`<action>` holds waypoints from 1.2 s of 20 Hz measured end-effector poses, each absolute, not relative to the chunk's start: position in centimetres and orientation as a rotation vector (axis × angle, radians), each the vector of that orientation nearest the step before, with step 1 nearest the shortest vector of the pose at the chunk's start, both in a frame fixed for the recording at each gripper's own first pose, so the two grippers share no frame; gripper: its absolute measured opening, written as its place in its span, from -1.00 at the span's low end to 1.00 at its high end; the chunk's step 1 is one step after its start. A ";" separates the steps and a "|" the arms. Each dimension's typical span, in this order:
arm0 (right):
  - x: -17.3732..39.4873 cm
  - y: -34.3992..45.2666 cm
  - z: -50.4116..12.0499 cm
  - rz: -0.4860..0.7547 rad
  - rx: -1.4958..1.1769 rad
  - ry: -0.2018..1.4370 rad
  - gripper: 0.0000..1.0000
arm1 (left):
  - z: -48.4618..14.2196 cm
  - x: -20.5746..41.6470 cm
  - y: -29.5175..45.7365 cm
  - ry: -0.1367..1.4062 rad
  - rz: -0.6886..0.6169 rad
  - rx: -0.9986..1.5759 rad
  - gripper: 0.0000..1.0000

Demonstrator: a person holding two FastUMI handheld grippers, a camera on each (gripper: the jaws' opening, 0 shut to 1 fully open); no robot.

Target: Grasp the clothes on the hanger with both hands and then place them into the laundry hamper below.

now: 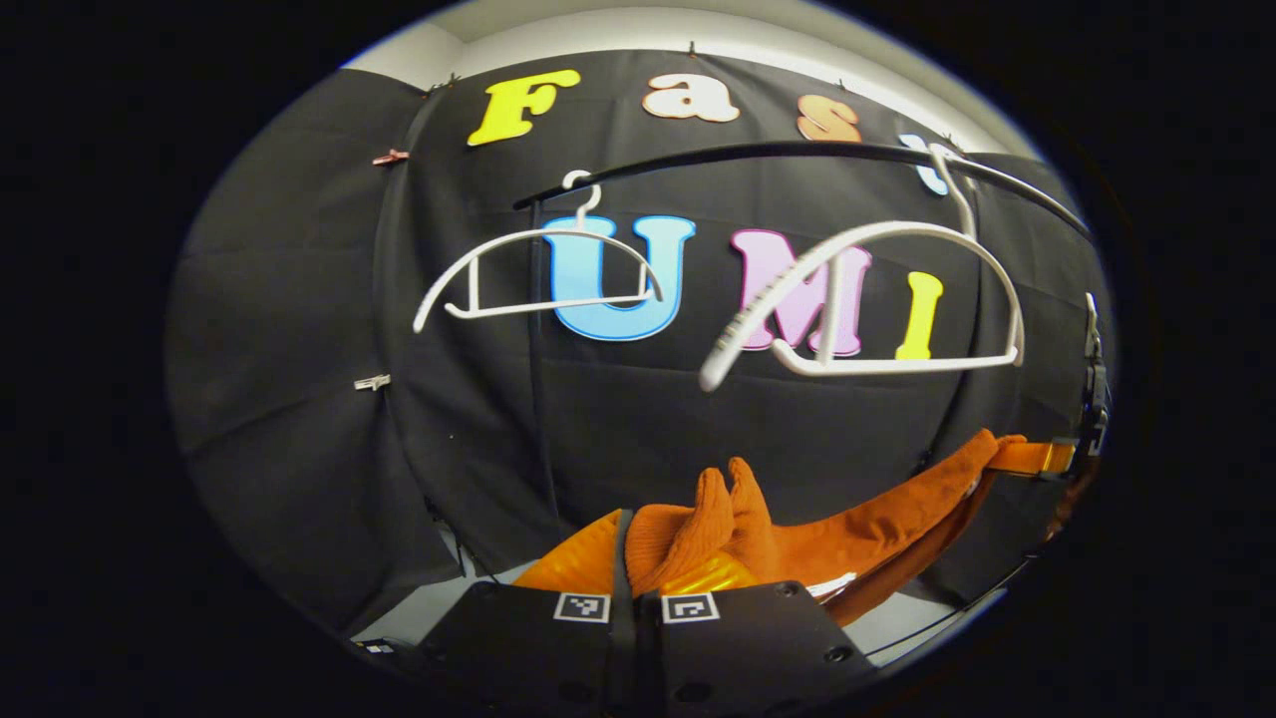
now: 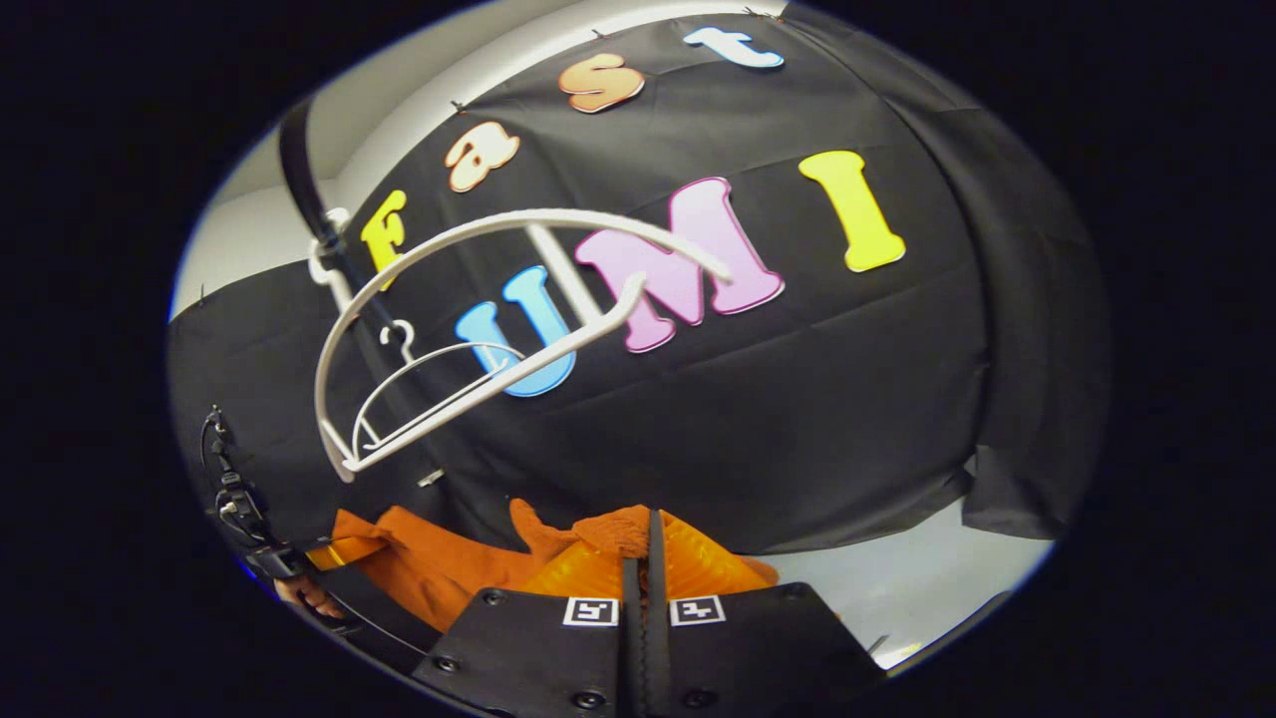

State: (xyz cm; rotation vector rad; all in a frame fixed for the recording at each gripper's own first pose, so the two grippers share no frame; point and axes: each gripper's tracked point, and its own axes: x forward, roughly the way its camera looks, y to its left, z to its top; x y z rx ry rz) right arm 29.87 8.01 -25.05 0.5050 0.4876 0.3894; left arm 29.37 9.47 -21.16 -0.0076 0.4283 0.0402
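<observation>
We are holding an orange garment point(image 1: 847, 538) stretched between our two grippers, below the black rail point(image 1: 797, 152) and clear of both white hangers. In the left gripper view, the left gripper point(image 1: 638, 588) is sitting at the bottom edge with its fingers drawn narrow, and a bunched fold of the cloth is standing up between and just above them, so we are reading it as pinched on the garment. From there the fabric is running up and to the right as a taut band toward the right gripper point(image 1: 1057, 457), seen at the far right edge of that view, where the cloth's corner is meeting its fingers.

In the right gripper view, that same gripper's fingers are closed to a slim gap at the bottom, with orange cloth gathered right at the tips and pressed from both sides. The garment is trailing off to the left there, toward the left gripper point(image 2: 289, 563) and the hand point(image 2: 304, 595) holding it at the lower left edge.

The nearer hanger point(image 1: 877, 299) is hanging bare and tilted on the rail, directly above the stretched cloth. The farther hanger point(image 1: 543, 269) is hanging bare too, well to the side of it. A pale floor point(image 2: 897, 588) is showing beneath the dark wall.
</observation>
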 end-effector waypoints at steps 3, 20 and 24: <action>28.5 11.2 -23.7 0.465 0.521 0.485 -0.92 | -21.2 28.9 6.0 0.417 -0.032 -0.007 -0.92; 24.8 12.8 -33.1 0.435 0.442 0.666 -0.92 | -31.9 28.4 -4.1 0.479 -0.226 -0.075 -0.91; 23.8 11.4 -41.5 0.372 0.368 0.798 -0.91 | -40.2 28.2 -3.7 0.617 -0.177 -0.070 -0.91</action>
